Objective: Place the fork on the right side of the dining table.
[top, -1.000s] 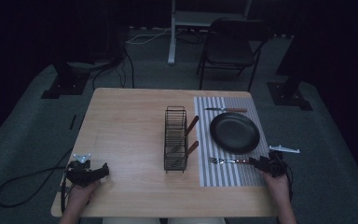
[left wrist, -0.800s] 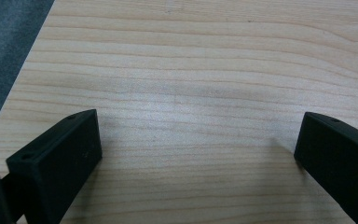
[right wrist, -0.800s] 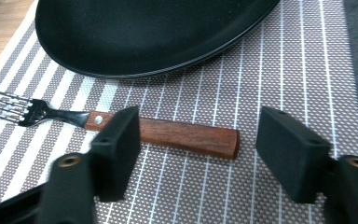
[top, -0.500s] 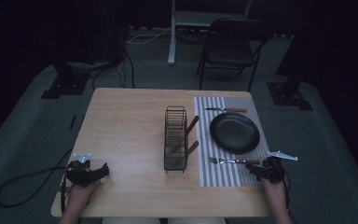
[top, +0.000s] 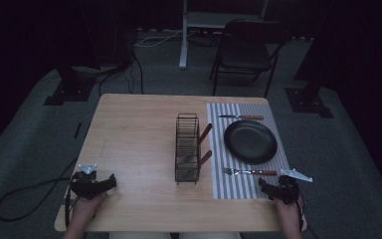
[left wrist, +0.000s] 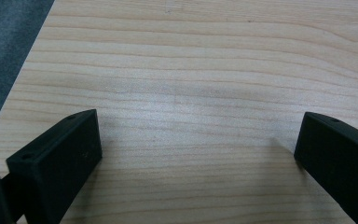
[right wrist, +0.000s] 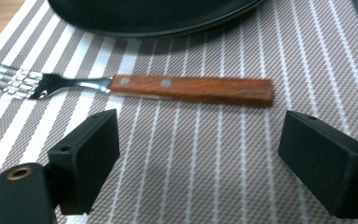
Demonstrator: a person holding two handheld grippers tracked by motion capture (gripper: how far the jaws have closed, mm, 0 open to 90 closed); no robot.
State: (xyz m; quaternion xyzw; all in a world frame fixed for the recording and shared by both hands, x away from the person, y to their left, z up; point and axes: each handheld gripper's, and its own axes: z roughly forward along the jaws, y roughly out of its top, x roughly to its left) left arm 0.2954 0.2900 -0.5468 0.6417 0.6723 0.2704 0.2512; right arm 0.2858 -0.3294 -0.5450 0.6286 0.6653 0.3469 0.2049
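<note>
At the near left corner of the light wooden table [top: 139,144], the left gripper [top: 110,181] rests in the person's left hand [top: 85,208], its jaws spread wide over bare wood grain with nothing between them. A black cable [top: 20,194] trails from it down to the grey carpet. Near the middle of the table stands a black wire rack [top: 187,148], with two wooden-handled utensils [top: 205,144] leaning out of its right side. Just to its right lies a grey-and-white striped placemat [top: 238,181] carrying a round black plate [top: 250,141]. A wooden-handled knife [top: 240,117] lies on the mat beyond the plate, and a fork with a brown wooden handle [right wrist: 191,88] lies on the mat on the near side, just beside the plate's rim. The right gripper [top: 264,184], held in the right hand [top: 287,211] at the mat's near right corner, has its jaws spread wide and empty, close to the fork's handle without touching it.
</note>
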